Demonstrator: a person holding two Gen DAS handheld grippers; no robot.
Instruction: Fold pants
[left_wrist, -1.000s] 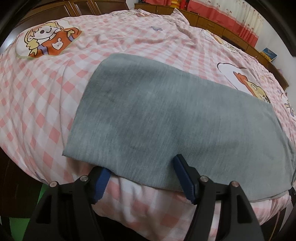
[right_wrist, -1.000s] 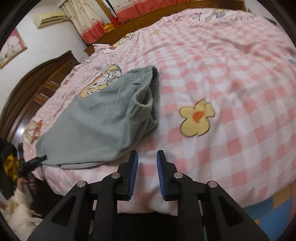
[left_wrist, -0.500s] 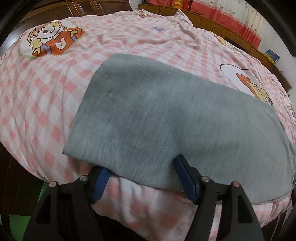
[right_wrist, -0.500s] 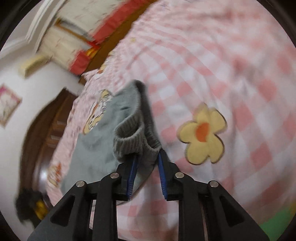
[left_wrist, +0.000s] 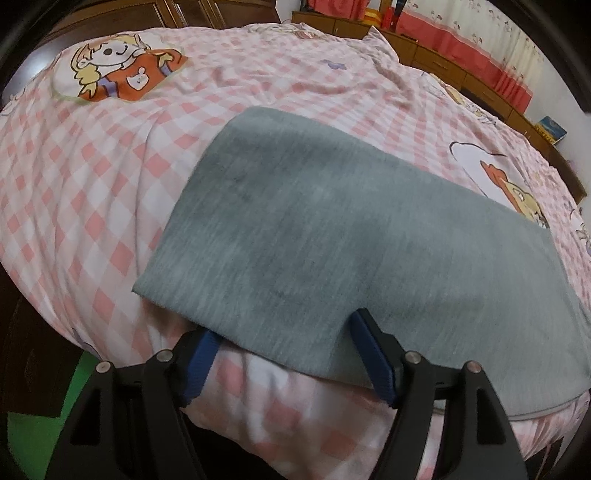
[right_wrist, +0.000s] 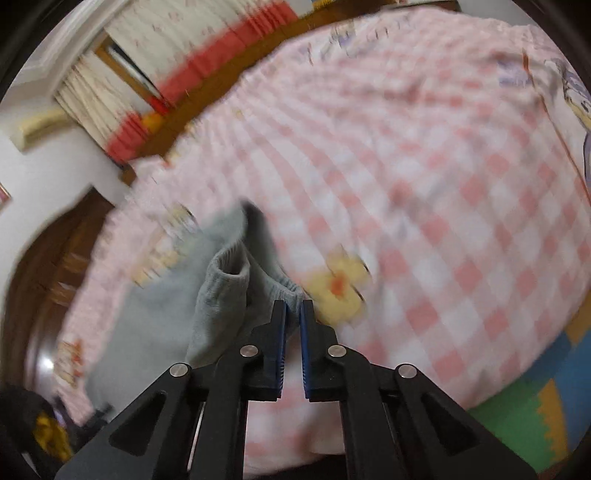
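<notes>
Grey pants (left_wrist: 332, 229) lie flat and folded lengthwise on a pink checked bed sheet (left_wrist: 92, 192). My left gripper (left_wrist: 284, 334) is open at the near hem. Its blue fingers (left_wrist: 373, 354) straddle the cloth edge, which drapes over the gap between them. In the right wrist view, my right gripper (right_wrist: 293, 308) is shut on the ribbed waistband of the pants (right_wrist: 221, 295). The waistband is bunched and raised off the sheet, and the view is blurred.
Cartoon prints (left_wrist: 122, 70) and a yellow flower print (right_wrist: 338, 288) mark the sheet. Wooden cabinets (left_wrist: 480, 85) and red-trimmed curtains (right_wrist: 192, 62) stand beyond the bed. Coloured foam mats (right_wrist: 535, 417) cover the floor below the bed's edge.
My right gripper moved in to the waistband, shut on it and lifted it off the sheet. The left gripper stayed open at the hem, edging slightly forward.
</notes>
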